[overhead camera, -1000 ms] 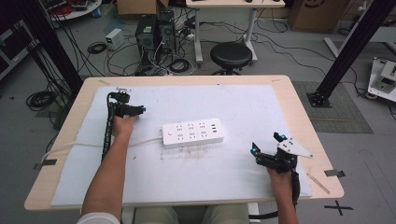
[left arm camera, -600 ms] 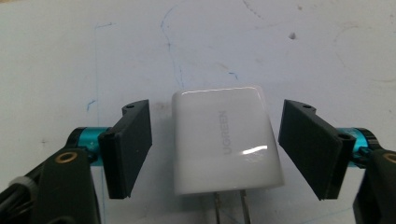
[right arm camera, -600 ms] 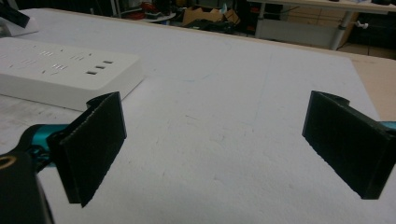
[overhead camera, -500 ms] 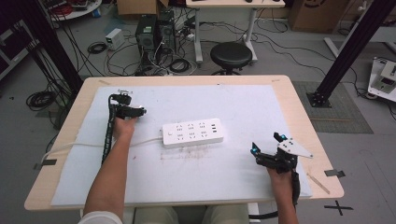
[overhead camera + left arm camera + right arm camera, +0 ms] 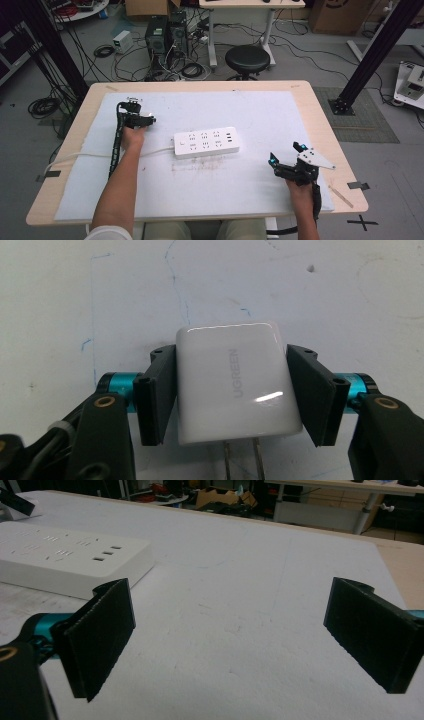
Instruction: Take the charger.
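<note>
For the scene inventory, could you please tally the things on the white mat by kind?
Power strip: 1
White charger plug, between the left gripper's pads: 1
Grippers, counting the right gripper: 2
Total: 4

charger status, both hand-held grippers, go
Left hand-held gripper just closed on white UGREEN charger, prongs bare. Right hand-held gripper open, empty. Power strip unobstructed.

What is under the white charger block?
Under the charger lies the white mat, with faint blue pen lines. The patch right beneath it is covered. The left hand-held gripper has just closed on the charger's sides.
</note>
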Available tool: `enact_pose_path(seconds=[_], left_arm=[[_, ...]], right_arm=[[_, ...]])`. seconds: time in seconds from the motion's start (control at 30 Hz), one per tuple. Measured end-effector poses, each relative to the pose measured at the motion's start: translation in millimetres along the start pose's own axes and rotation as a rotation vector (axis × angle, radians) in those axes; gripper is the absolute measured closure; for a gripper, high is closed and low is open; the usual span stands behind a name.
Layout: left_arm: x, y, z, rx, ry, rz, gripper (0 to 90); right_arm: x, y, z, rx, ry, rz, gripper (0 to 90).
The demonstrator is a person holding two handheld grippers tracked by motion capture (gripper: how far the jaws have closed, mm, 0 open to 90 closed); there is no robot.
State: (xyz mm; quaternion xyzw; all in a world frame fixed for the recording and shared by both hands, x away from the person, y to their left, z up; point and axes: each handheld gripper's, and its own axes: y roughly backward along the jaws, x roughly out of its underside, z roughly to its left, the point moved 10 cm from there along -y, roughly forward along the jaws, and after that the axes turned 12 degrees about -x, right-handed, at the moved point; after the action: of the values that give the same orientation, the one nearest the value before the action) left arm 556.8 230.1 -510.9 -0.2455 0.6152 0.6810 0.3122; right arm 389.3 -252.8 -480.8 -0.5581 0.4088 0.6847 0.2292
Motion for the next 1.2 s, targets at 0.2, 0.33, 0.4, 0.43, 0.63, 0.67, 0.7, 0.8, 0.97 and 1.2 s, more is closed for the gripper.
enact_pose_path(seconds=[0.2,0.33,0.4,0.43,0.63,0.67,0.7,0.8,0.97,1.2], left_arm=[[0.8,1.4,0.6,0.001,-0.007,-0.002,42.4],[1.0,2.3,1.5,0.004,-0.002,-0.008,42.4],[-2.5,6.8,2.7,0.017,0.013,-0.035,42.5],[-8.0,12.8,3.8,0.023,0.016,-0.069,42.5],[-20.7,36.4,0.5,0.087,0.016,-0.168,42.5],[-21.6,41.3,0.0,0.097,0.008,-0.185,42.5],[-23.3,51.0,-2.9,0.126,0.008,-0.222,42.5],[-23.8,60.7,-5.4,0.143,0.004,-0.255,42.5],[-23.4,88.5,-17.0,0.226,-0.023,-0.336,42.5],[-15.6,129.5,-37.5,0.351,-0.06,-0.444,42.5]], right_arm=[[0.0,-0.1,-0.1,0.001,0.0,0.0,6.2],[0.0,0.0,0.0,0.0,0.0,0.0,6.2],[0.0,0.1,0.2,-0.001,0.001,0.0,6.2],[0.0,0.1,0.0,0.0,0.001,0.0,6.2],[-0.1,0.2,0.1,0.0,0.002,-0.002,6.2],[-0.1,0.1,0.3,-0.002,0.002,-0.001,6.2],[-0.1,0.1,0.4,-0.001,0.001,-0.001,6.2],[-0.2,0.0,0.7,-0.003,0.005,-0.002,6.2],[-0.3,-0.2,0.6,-0.004,0.006,-0.001,6.3],[-0.5,-0.3,0.4,-0.006,0.012,-0.002,6.2]])
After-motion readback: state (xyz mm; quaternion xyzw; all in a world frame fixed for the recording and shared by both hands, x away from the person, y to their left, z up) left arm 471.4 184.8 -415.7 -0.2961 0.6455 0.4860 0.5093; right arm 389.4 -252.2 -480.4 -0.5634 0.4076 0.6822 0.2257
